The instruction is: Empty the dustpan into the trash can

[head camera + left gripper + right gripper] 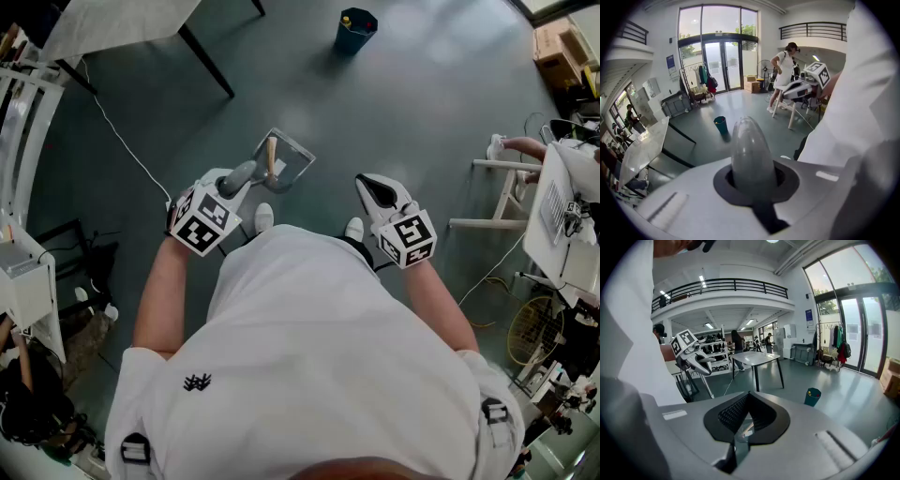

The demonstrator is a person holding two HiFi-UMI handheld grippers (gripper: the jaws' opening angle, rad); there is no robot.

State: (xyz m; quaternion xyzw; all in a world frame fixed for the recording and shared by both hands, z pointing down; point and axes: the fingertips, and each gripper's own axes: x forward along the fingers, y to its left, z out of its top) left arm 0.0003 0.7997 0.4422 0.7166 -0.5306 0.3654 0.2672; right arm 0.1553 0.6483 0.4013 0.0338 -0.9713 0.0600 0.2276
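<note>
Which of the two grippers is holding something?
The left gripper: its fingers clamp the grey dustpan handle. The right gripper has nothing between its fingers.

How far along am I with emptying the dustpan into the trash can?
Done: the left gripper is shut on the dustpan's grey handle, so the dustpan is picked up. In hand: a wooden piece lies in the pan. Left: reach the teal trash can, well ahead across the floor, and tip it in. The right gripper is shut, empty.
</note>
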